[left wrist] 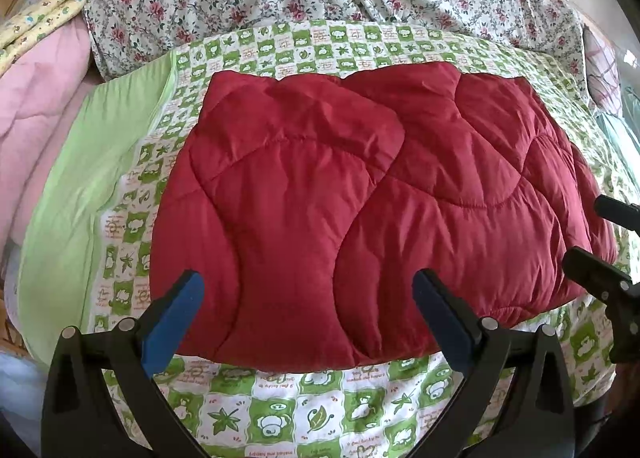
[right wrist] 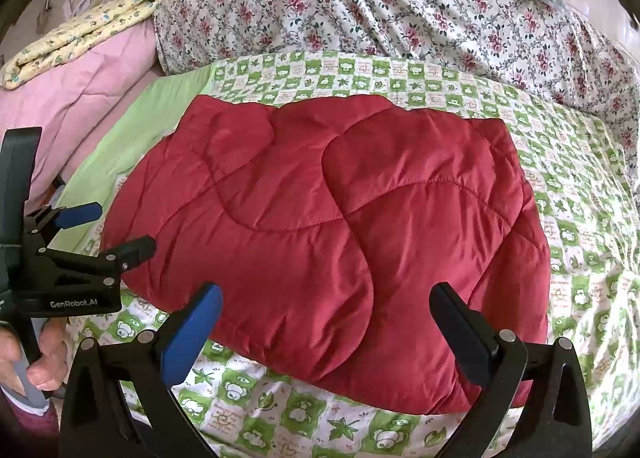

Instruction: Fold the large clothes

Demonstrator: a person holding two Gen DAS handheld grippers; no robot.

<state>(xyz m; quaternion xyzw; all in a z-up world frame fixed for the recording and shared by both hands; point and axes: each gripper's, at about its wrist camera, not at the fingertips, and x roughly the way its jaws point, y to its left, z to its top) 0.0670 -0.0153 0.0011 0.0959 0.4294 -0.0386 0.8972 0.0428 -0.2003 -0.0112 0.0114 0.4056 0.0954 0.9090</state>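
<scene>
Both your grippers, left gripper (left wrist: 308,294) and right gripper (right wrist: 326,310), gape wide, holding nothing. The folded red quilted garment (left wrist: 360,197) lies at 12 o'clock on the green checked sheet (left wrist: 280,418); its layers underneath are hidden.

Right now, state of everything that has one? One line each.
red quilted garment: folded into a compact bundle, lying flat on the bed, not gripped.
left gripper: open, hovering at the garment's near edge, holding nothing.
right gripper: open, over the near edge, holding nothing.
green patterned sheet: spread flat under the garment.
floral quilt: bunched up behind.
pink quilt: folded, at the left side.
</scene>
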